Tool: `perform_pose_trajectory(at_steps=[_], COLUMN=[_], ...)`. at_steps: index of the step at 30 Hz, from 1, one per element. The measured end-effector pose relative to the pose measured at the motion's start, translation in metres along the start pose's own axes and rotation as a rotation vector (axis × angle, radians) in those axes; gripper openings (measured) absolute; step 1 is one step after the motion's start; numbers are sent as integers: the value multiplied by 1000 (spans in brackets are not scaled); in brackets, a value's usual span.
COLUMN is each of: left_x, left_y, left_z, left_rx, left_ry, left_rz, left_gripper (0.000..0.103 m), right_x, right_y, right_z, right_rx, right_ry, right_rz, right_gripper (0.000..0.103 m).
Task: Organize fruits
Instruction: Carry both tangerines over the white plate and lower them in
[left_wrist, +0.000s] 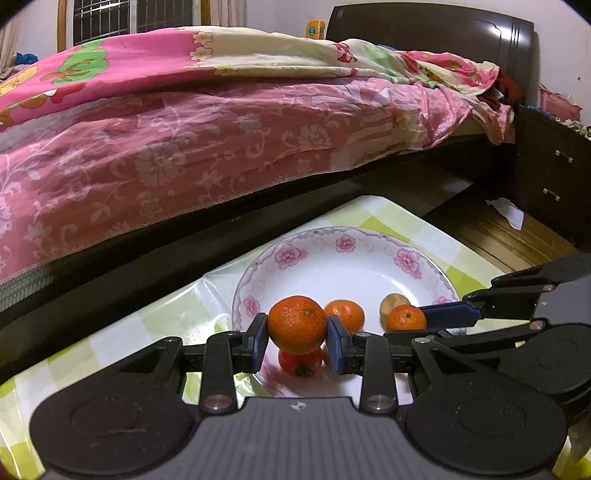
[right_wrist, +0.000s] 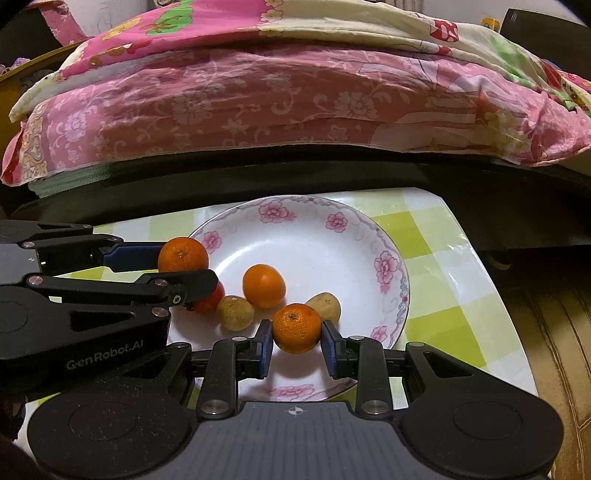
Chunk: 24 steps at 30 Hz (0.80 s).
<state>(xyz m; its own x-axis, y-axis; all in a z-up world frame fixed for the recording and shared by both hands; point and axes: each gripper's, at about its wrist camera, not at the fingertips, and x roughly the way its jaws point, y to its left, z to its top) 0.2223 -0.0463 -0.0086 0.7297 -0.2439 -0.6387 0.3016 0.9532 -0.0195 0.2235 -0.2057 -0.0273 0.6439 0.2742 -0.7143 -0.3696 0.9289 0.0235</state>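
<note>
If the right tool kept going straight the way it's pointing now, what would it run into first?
Probably the tan oval fruit lying in the white floral plate, just beyond the small orange that the right tool grips. Depth is unclear; it might pass above it.

"GenRobot.AI" on left gripper (right_wrist: 184, 273)
</note>
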Motion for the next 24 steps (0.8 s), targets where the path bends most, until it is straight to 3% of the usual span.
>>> perform_pose_trajectory(at_steps=[9,24], left_x=[14,31], left_y=[-6,5], left_z=[6,5], left_rx=[19,12], left_ry=[-8,1], left_rz=[-20,4], left_gripper=[41,41], right_x=[9,17], right_y=[16,7], right_z=[-1,4], right_rx=[-92,-66], right_ry=[-37,-43], right_rz=[-2,-8], right_gripper=[25,24])
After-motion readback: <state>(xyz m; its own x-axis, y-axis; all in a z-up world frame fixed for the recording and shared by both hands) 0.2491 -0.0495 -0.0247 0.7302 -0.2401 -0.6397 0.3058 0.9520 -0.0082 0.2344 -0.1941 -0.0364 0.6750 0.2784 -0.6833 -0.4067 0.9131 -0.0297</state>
